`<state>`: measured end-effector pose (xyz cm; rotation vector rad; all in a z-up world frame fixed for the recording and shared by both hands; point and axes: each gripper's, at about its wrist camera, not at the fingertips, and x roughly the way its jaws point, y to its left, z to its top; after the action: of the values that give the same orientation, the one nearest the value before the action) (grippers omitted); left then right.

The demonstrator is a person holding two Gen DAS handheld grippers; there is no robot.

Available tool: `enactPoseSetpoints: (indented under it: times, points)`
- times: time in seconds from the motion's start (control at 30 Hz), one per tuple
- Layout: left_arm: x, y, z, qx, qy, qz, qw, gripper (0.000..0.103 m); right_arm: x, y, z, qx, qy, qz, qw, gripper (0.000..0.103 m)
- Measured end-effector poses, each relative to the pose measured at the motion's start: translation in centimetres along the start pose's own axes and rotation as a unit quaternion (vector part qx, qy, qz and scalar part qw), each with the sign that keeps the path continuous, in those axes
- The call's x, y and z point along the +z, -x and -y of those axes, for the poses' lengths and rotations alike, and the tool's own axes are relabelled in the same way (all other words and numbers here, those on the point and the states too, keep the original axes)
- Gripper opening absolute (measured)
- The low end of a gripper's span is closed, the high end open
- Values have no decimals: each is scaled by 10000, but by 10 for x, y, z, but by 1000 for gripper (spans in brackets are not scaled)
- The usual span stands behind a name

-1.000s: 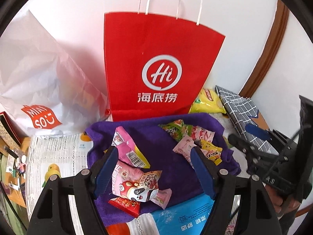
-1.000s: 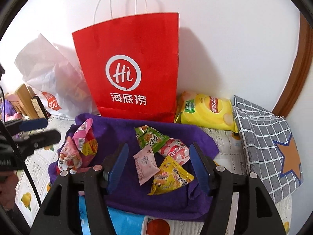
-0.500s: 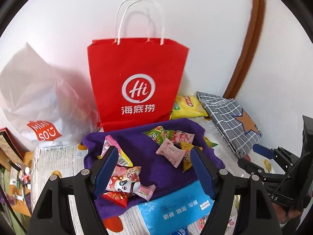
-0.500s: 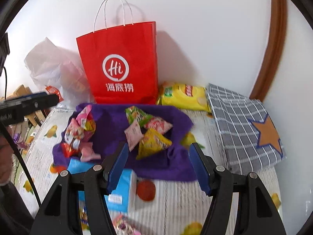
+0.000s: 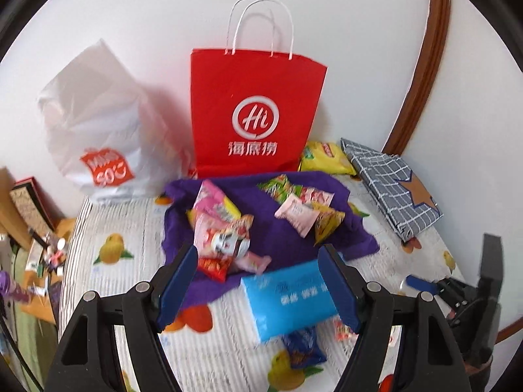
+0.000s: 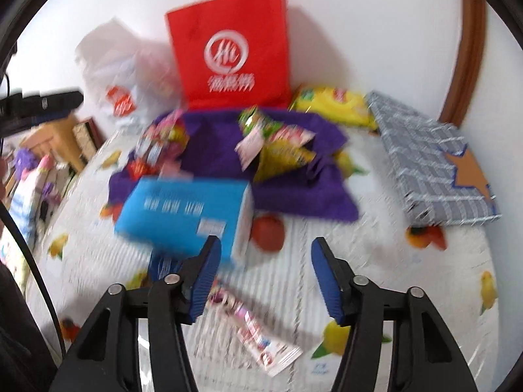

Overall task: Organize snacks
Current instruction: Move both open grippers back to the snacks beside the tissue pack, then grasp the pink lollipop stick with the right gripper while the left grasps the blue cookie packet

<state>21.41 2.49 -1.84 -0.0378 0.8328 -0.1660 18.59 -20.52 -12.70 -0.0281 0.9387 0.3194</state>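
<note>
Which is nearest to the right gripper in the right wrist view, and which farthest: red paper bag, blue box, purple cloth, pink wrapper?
From the right gripper:
1. Pink wrapper, on the tablecloth between the fingers, toward the left one.
2. Blue box, ahead left.
3. Purple cloth, beyond the box, under the snack packets.
4. Red paper bag, upright against the wall.

Left wrist view: looks steeply down and forward between its own two blue-padded fingers toward the tall red paper bag (image 5: 255, 114) at the wall. Right wrist view: same heading, from lower and nearer the fruit-printed bench (image 6: 376, 261), blurred. Shared: red bag, crumpled purple cloth (image 5: 278, 238), flat blue box (image 5: 287, 303).
</note>
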Motion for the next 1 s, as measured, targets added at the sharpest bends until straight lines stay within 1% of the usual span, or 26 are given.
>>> enactPoseSetpoints:
  times: [0.07,0.17,0.3,0.37,0.4,0.47,0.5,0.57,0.6,0.83,1.0]
  points:
    - [-8,1,-1,38,26,-47,10000,75,-14,-10,-9,88,196,-129,9997,54]
    - [-19,3,1,106,-1,-90,9999,74,-34,-23,-20,150,399,-317,9986,53]
    - [-30,8,4,216,-76,-128,9997,74,-53,-41,-29,86,611,-540,9966,53]
    - [-35,9,4,275,-78,-150,9995,75,-59,-50,-30,-18,636,-633,9960,50]
    - [-37,9,4,282,-69,-164,9994,74,-62,-49,-28,10,554,-497,9972,51]
    - [-44,7,2,295,-45,-212,9993,74,-65,-48,-26,46,478,-446,9978,47]
    - [-47,6,1,305,-36,-238,9992,74,-65,-48,-26,45,474,-414,9980,43]
    - [-54,1,0,315,-2,-326,9990,75,-67,-46,-26,38,465,-342,9983,28]
    - [-59,-3,-1,304,29,-379,9988,74,-68,-46,-25,18,448,-309,9985,25]
    - [-93,-27,-3,171,215,-802,9964,73,-70,-43,-10,-77,208,-214,9995,20]
    - [-114,-48,7,-5,347,-1088,9935,73,-73,-44,3,-44,-30,-46,10000,20]
